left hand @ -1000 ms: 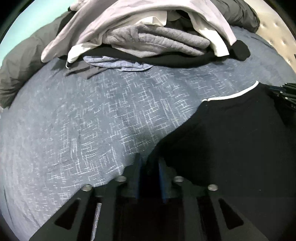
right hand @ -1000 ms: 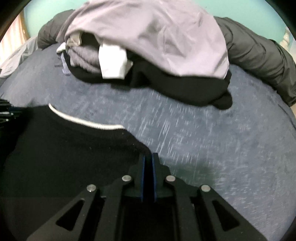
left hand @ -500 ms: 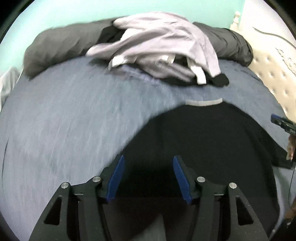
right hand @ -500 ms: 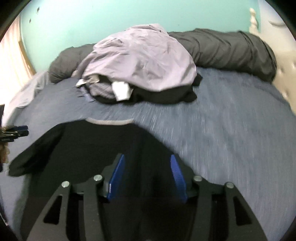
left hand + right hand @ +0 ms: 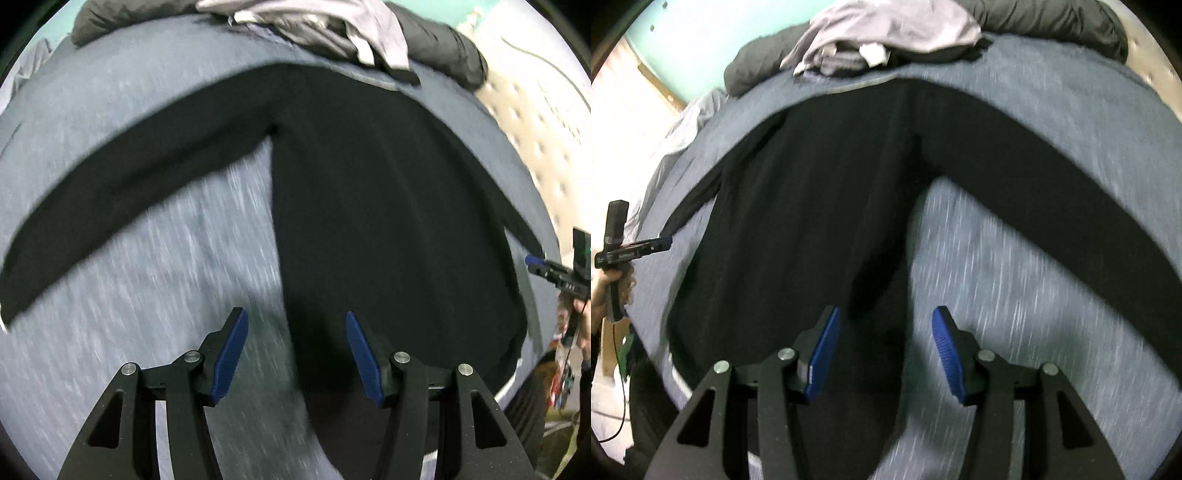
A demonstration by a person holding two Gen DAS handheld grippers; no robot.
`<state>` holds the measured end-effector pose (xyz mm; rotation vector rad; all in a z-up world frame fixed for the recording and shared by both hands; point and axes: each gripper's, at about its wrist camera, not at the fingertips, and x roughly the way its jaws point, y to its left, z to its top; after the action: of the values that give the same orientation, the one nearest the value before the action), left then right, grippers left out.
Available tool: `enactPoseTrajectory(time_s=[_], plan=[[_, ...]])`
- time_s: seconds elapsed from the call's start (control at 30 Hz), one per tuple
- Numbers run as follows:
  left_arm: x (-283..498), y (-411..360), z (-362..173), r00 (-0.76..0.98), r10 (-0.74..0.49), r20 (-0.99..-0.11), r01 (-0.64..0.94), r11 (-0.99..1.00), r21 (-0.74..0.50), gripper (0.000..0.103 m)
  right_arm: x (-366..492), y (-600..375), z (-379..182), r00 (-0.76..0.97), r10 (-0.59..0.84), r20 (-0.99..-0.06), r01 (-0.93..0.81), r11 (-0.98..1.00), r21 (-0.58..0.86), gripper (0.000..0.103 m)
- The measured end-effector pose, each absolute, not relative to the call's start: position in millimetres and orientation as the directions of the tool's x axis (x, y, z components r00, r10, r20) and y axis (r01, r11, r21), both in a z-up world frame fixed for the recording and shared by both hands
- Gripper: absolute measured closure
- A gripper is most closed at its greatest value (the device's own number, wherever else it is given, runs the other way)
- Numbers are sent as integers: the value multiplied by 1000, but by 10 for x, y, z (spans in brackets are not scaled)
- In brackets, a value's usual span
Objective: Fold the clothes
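Note:
A black long-sleeved top (image 5: 388, 221) with a pale collar lies flat on the blue-grey bed (image 5: 92, 110), its sleeves (image 5: 129, 184) spread outward. In the left wrist view my left gripper (image 5: 295, 314) hovers open over the top's left side edge near the hem, holding nothing. My right gripper (image 5: 885, 312) hovers open over the right side edge of the top (image 5: 812, 203), below the right sleeve (image 5: 1052, 203), also holding nothing. Each gripper shows at the edge of the other's view, close to a sleeve end: the right gripper (image 5: 543, 266) and the left gripper (image 5: 646, 247).
A heap of clothes (image 5: 886, 26), lilac, grey, white and black, sits at the far end of the bed, backed by a dark grey duvet (image 5: 1052, 18). A tufted beige headboard (image 5: 535, 129) is on the right. A hand (image 5: 613, 291) grips the left tool's handle at the bed's near edge.
Both grippers were shut on the top near its shoulders, then opened and let it go. They have drawn back toward the hem, and the top now lies spread out.

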<state>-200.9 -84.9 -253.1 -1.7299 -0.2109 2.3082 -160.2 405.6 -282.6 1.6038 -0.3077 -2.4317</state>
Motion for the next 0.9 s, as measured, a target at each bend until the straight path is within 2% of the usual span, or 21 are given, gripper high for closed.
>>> enactPoseTrajectory(time_s=[0.33,0.63,0.67,0.73,0.77,0.8,0.83,0.9], plan=[[-1288,-574,-2915,-106,333,-937,-119,-940,-320,43,-908,3808,-3070,-226,-335,-915,51,-942,332,48],[-1041,-567,-2984,-94,383,-919,-93,-922,-375,45,-721,3791,-3273,-187,-386,-903,-62,-913,403,49],[-1029,-565,-2980,-93,387,-917,-95,-921,-379,47,-709,3781,-3284,-180,-393,-902,-68,-909,410,50],[-1001,-542,-2974,-91,396,-914,-109,-916,-386,59,-690,3775,-3314,-179,-406,-896,-79,-902,424,65],[-989,-538,-2937,-98,399,-912,-116,-914,-388,65,-680,3772,-3328,-178,-412,-894,-84,-898,431,69],[-978,-535,-2899,-104,402,-910,-124,-913,-389,73,-657,3779,-3334,-187,-421,-888,-87,-893,442,79],[-966,-531,-2862,-111,405,-907,-132,-911,-391,86,-639,3782,-3337,-193,-426,-884,-90,-889,448,86],[-943,-523,-2787,-124,412,-903,-148,-907,-394,92,-613,3793,-3311,-213,-440,-872,-96,-879,467,92]])
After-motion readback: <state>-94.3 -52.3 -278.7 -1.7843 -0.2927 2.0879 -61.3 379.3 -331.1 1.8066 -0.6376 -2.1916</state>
